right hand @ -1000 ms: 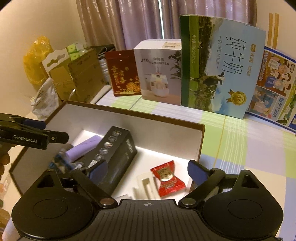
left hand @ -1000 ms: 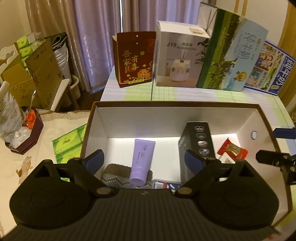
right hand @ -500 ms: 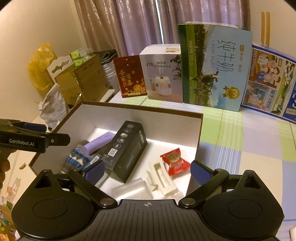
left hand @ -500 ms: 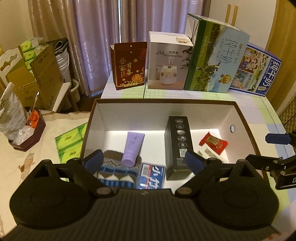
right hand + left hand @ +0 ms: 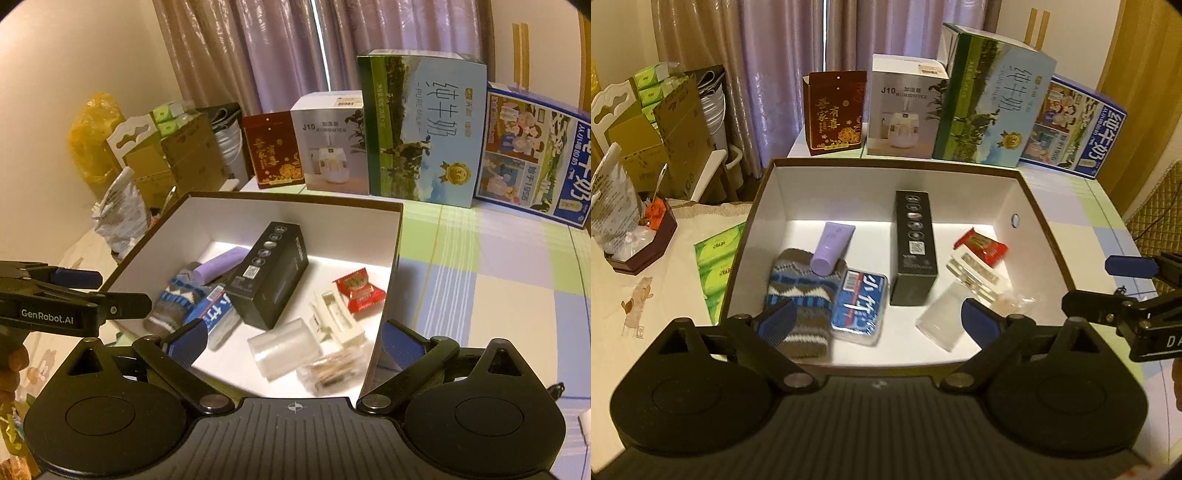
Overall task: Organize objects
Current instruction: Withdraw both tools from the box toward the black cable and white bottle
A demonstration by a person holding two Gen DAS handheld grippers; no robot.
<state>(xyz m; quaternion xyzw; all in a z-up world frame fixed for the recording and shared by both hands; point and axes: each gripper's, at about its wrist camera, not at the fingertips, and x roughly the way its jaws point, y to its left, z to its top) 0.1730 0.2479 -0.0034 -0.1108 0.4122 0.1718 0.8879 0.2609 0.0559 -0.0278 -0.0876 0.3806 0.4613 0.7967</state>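
A brown box with white inside (image 5: 886,192) holds a striped knitted sock (image 5: 798,291), a purple tube (image 5: 833,247), a blue tissue pack (image 5: 858,302), a black carton (image 5: 915,247), a red candy (image 5: 980,245), a white plastic holder (image 5: 975,273) and a clear plastic piece (image 5: 942,321). My left gripper (image 5: 878,321) hangs open over the box's near edge, holding nothing. My right gripper (image 5: 294,341) is open wide above the box's near right corner (image 5: 388,295), its right finger outside the wall, nothing between the pads. A small clear bag (image 5: 332,369) lies nearest it.
Behind the box stand a red carton (image 5: 836,110), a white humidifier box (image 5: 905,110), a tall milk carton (image 5: 990,103) and a blue milk box (image 5: 1078,125). Green tissue packs (image 5: 714,258) and a dark tray (image 5: 642,243) lie left of it. Chequered cloth (image 5: 498,277) spreads to the right.
Both grippers have drawn back and risen from the box, so more of its contents show near the front. The right jaws have spread a little wider.
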